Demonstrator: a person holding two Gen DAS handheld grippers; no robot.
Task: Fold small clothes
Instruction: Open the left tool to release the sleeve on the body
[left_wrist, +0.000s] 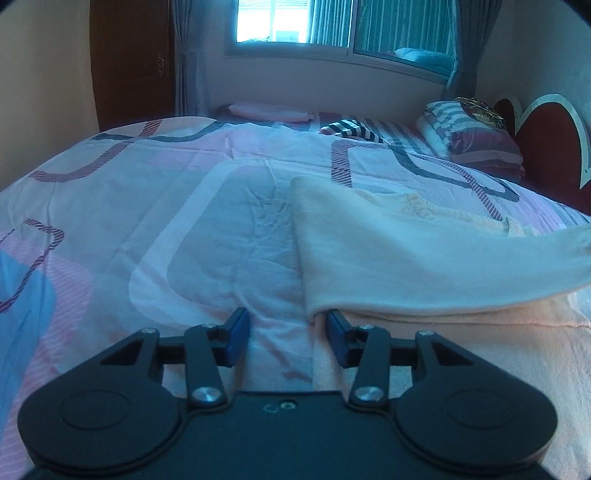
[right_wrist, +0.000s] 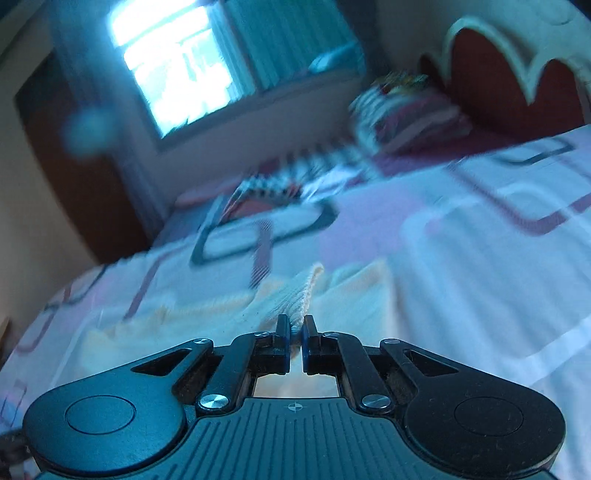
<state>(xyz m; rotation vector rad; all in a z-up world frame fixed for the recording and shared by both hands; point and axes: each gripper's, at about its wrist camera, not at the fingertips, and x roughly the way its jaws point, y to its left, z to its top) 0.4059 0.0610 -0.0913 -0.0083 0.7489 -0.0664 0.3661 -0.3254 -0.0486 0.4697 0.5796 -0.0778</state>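
Observation:
A small peach-cream garment (left_wrist: 424, 258) lies on the patterned bedspread (left_wrist: 184, 240), its right part lifted and draped over the lower layer. My left gripper (left_wrist: 286, 325) is open, low over the bed; its right finger touches the garment's near-left folded edge. In the right wrist view, my right gripper (right_wrist: 294, 326) is shut on the garment's ribbed hem (right_wrist: 304, 295) and holds it above the bed. The view is motion-blurred.
Striped pillows (left_wrist: 476, 136) and a red heart-shaped headboard (left_wrist: 546, 147) stand at the far right. A folded pink cloth (left_wrist: 269, 110) and a striped cloth (left_wrist: 351, 131) lie at the bed's far side under the window (left_wrist: 295, 22). A brown door (left_wrist: 129, 66) is far left.

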